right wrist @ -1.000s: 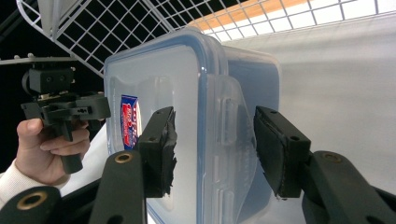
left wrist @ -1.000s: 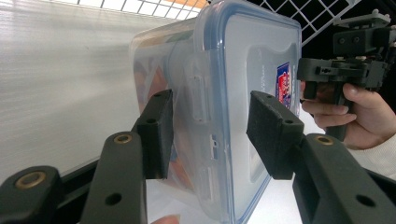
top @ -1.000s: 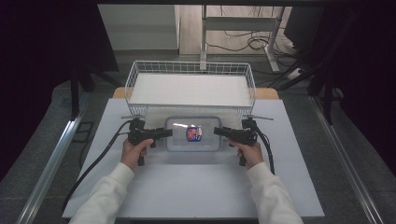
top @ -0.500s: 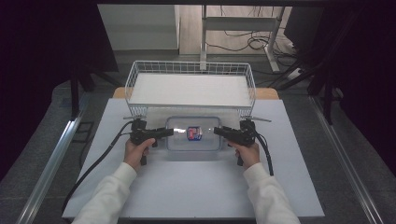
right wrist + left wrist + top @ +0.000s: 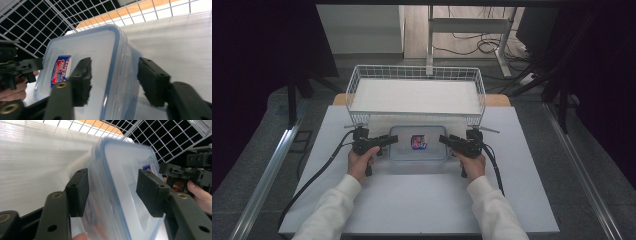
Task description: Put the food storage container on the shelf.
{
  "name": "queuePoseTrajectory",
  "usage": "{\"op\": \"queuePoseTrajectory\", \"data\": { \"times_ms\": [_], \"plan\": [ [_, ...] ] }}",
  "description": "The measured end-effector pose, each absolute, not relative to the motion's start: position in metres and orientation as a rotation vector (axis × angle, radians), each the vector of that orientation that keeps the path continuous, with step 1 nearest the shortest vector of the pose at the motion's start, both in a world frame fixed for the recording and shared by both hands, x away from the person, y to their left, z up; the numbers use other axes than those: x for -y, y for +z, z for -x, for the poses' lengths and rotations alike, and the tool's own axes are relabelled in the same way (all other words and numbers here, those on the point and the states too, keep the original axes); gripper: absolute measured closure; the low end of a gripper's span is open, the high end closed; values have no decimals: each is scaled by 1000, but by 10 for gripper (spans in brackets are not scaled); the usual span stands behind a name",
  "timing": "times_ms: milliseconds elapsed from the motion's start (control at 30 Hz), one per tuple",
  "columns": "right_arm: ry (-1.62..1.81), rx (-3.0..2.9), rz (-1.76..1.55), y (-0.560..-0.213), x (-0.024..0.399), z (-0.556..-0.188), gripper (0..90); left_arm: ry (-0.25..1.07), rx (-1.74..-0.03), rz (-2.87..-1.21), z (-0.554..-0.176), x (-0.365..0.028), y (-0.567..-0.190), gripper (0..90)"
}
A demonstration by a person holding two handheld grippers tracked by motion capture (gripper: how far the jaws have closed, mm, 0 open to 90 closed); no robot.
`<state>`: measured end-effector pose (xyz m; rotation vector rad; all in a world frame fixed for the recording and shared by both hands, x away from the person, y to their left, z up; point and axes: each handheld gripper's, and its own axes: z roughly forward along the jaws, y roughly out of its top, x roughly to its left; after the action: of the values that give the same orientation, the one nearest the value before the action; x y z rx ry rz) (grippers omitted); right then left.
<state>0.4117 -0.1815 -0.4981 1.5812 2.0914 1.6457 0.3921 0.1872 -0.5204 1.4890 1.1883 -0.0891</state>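
Both tongs have just been opening; the left tongs (image 5: 393, 139) and right tongs (image 5: 444, 139) are standing apart, flanking the lidded container (image 5: 419, 143), which is sitting on the surface (image 5: 422, 200) below the wire basket (image 5: 417, 95).

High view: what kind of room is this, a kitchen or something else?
Probably a lab or recording workspace, not a kitchen: a white table with a wire basket, dark screens around it, and loose cables on the floor behind.

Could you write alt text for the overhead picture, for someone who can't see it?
A person's two hands each hold a black gripper, left and right, at the ends of a clear lidded food box on a white table. A white wire basket stands behind it.
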Motion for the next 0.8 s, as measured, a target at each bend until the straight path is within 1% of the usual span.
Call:
{"op": "queuePoseTrajectory", "data": {
  "times_ms": [67, 167, 200, 233, 333, 367, 400, 500, 600, 800],
  "plan": [
    [1633, -2087, -1582, -499, 180, -411, 355, -67, -1185, -1511, -392, -188, -520, 364],
    [1616, -2076, -1580, -499, 178, -409, 341, -52, -1180, -1527, -391, -188, -521, 351],
    [1613, -2076, -1584, -499, 178, -409, 323, -97, -1205, -1496, -389, -185, -519, 340],
    [1614, -2066, -1597, -499, 178, -409, 301, -118, -1215, -1480, -387, -183, -518, 333],
    [1590, -2037, -1626, -496, 179, -407, 236, -50, -1183, -1504, -384, -184, -515, 308],
    [1553, -2031, -1614, -494, 180, -403, 183, -49, -1179, -1506, -383, -184, -514, 283],
    [1553, -2031, -1614, -494, 180, -403, 183, -46, -1164, -1513, -381, -185, -512, 283],
    [1551, -2024, -1588, -490, 181, -394, 161, -46, -1156, -1530, -374, -187, -508, 240],
    [1564, -2022, -1569, -486, 187, -380, 160, 3, -1143, -1558, -361, -190, -502, 227],
    [1549, -2077, -1479, -476, 201, -356, 196, 34, -1093, -1622, -334, -191, -492, 219]
  ]
}}
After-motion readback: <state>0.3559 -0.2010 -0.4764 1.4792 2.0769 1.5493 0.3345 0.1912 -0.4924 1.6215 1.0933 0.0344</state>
